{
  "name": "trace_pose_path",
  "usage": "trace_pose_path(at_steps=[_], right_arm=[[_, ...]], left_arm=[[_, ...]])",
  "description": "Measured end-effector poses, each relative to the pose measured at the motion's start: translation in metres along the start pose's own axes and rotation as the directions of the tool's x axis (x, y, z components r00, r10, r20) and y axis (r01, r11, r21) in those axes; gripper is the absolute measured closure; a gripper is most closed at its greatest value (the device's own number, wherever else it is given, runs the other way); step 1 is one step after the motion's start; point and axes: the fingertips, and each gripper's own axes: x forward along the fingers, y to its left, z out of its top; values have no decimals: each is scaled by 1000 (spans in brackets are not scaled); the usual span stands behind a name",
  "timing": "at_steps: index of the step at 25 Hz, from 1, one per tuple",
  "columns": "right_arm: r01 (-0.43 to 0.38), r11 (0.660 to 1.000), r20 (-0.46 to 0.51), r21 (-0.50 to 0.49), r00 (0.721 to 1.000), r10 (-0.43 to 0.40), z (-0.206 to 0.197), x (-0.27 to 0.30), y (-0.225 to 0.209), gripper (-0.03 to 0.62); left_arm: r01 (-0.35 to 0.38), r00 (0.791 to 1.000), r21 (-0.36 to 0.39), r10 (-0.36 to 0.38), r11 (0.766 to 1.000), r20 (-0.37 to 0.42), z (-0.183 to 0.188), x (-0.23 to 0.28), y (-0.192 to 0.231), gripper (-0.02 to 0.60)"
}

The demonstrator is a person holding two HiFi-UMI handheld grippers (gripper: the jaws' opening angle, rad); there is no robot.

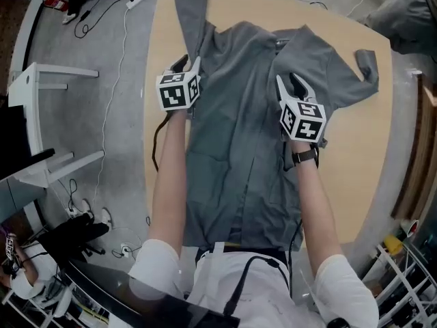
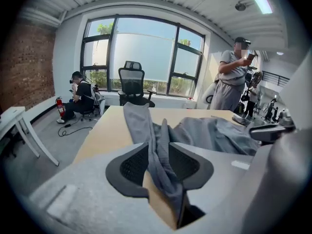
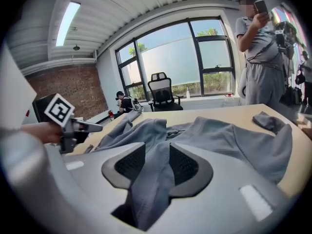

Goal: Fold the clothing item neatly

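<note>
A grey long-sleeved shirt (image 1: 239,128) lies spread on the light wooden table (image 1: 369,156), collar at the far side, hem at the near edge. Its left sleeve (image 1: 188,12) runs toward the far edge and its right sleeve (image 1: 365,67) lies out to the right. My left gripper (image 1: 188,63) is at the shirt's left side edge near the armpit; in the left gripper view (image 2: 158,162) a ridge of grey fabric (image 2: 161,145) is pinched between the pads. My right gripper (image 1: 290,84) sits on the right chest area; its jaws (image 3: 157,165) hold a raised fold of fabric (image 3: 156,150).
A person (image 2: 234,77) stands beyond the table's far right corner, and another person (image 2: 80,94) sits on the floor by the window. An office chair (image 2: 132,82) stands behind the table. A white table (image 1: 41,115) and cables (image 1: 123,39) lie on the floor to the left.
</note>
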Motion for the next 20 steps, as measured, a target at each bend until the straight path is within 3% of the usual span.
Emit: trace_pose_path(at_steps=[4, 7, 10, 11, 13, 15, 18, 20], right_arm=[[-35, 999, 36, 19, 999, 35, -3, -35, 18, 439], [-62, 998, 52, 26, 997, 60, -6, -55, 30, 439], [-70, 997, 62, 34, 996, 68, -6, -67, 36, 439], [-71, 997, 63, 35, 996, 69, -6, -69, 36, 442], [-72, 997, 68, 32, 995, 69, -4, -74, 39, 454], [-76, 997, 83, 26, 994, 73, 0, -78, 43, 456], [-90, 996, 107, 19, 990, 87, 5, -83, 48, 459], [-101, 995, 115, 23, 989, 97, 5, -83, 53, 461]], left_arm=[[-17, 996, 40, 20, 999, -82, 7, 41, 22, 446], [0, 987, 50, 8, 999, -158, -9, 64, 22, 456], [2, 984, 43, 6, 999, -178, -18, 69, 23, 559], [-2, 986, 32, 8, 999, -165, -16, 65, 24, 560], [-20, 994, -17, 18, 1000, -112, -8, 46, 30, 561], [-40, 998, -115, 36, 992, -43, -4, 16, 44, 560], [-32, 998, -307, 45, 951, 36, -13, -31, 64, 561], [-60, 997, -373, 70, 926, 14, -34, -54, 77, 561]])
